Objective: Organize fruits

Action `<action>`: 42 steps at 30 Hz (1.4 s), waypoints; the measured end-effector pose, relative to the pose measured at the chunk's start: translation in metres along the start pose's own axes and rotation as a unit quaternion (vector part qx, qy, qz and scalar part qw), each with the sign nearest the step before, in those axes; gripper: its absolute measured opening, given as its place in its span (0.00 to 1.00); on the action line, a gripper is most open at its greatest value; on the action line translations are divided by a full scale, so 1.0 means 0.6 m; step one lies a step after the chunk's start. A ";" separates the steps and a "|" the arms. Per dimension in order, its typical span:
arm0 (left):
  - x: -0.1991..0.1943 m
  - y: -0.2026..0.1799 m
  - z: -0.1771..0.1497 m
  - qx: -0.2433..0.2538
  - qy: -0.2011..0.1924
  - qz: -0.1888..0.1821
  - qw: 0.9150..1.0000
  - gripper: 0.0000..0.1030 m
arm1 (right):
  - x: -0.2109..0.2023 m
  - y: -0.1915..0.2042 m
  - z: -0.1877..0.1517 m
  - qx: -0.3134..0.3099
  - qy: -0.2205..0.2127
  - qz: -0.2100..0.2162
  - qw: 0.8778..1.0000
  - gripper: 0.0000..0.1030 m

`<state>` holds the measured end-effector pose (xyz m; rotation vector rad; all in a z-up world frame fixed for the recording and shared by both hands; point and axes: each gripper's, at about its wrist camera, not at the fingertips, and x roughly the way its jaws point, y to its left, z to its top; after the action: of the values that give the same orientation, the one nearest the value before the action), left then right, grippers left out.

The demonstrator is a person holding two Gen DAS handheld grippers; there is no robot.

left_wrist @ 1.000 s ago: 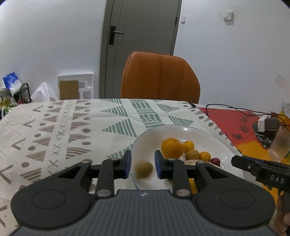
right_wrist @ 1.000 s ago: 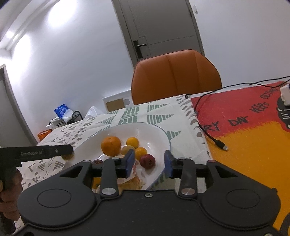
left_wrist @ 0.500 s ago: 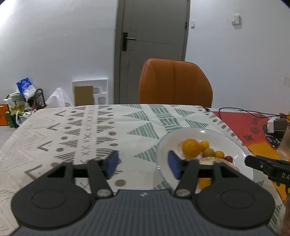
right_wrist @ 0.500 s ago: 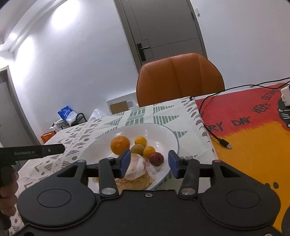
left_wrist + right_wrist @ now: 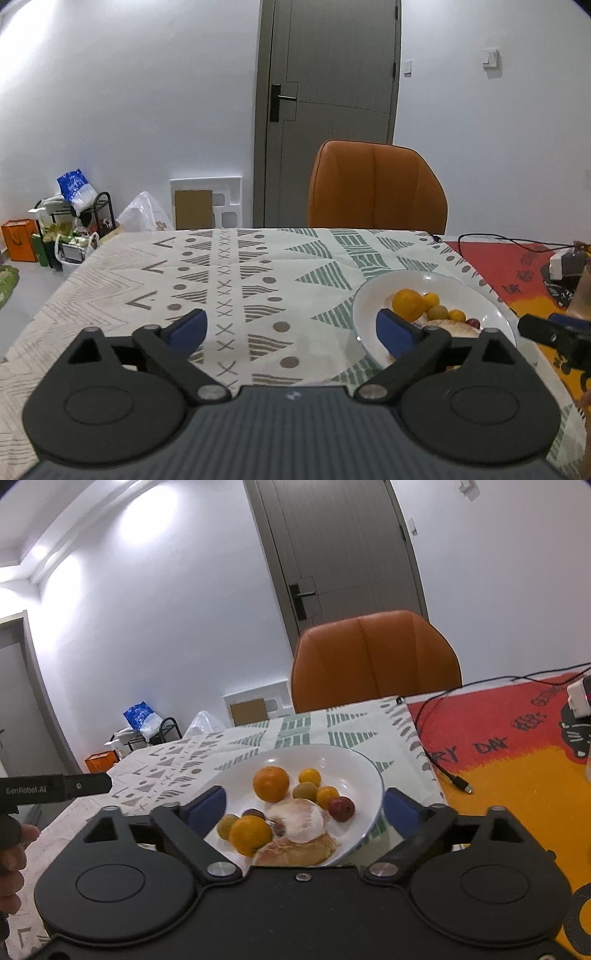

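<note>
In the left wrist view, the left tool's [image 5: 291, 328] own housing covers the near table edge, and its right finger overlaps the left part of the white bowl [image 5: 369, 306], so the bowl's near contents are cut off. The right tool shows there only as a black tip at the right border. In the right wrist view, the right tool's [image 5: 303, 805] housing hides the bowl's near rim [image 5: 369, 775]. The left tool appears only as a black bar with a hand behind it at the left border.

Bowl contents, right wrist view:
- large orange [image 5: 270, 783] at the back
- second orange [image 5: 250, 835] at the front left
- two small yellow-orange fruits [image 5: 309, 776], [image 5: 327, 796]
- small green fruit [image 5: 305, 791] between them
- dark red fruit [image 5: 341, 808] at the right
- greenish fruit [image 5: 226, 825] at the left, partly behind a finger
- pale peeled fruit [image 5: 301, 819] resting on its peel [image 5: 295, 851]
- a small dark item beside it, too obscured to identify

Both tools are spread wide and hold nothing. The left tool hovers over the patterned tablecloth [image 5: 229, 280], left of the bowl. The right tool's fingers flank the bowl
</note>
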<state>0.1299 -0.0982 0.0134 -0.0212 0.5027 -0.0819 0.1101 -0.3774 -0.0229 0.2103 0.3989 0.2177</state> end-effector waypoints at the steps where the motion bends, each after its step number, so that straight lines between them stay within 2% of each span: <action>1: -0.003 0.003 -0.001 -0.002 0.002 0.002 1.000 0.96 | -0.004 0.004 0.000 -0.001 -0.001 0.000 1.000 0.96; 5: -0.019 0.024 -0.009 -0.014 0.012 0.006 1.000 0.96 | -0.016 0.020 -0.001 -0.008 -0.001 0.003 1.000 1.00; 20: -0.107 0.117 -0.030 -0.050 0.011 0.053 0.997 1.00 | -0.052 0.076 0.002 -0.021 0.006 0.025 0.999 1.00; 36: -0.176 0.140 -0.060 -0.041 0.012 0.073 0.996 1.00 | -0.085 0.135 -0.015 -0.052 0.024 0.036 0.998 1.00; 42: -0.198 0.140 -0.078 -0.037 0.020 0.068 0.997 1.00 | -0.104 0.149 -0.027 -0.048 0.029 0.029 0.998 1.00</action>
<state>0.0097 -0.0047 0.0258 -0.0586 0.5452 0.0705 0.0326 -0.3051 0.0066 0.1205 0.4392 0.3009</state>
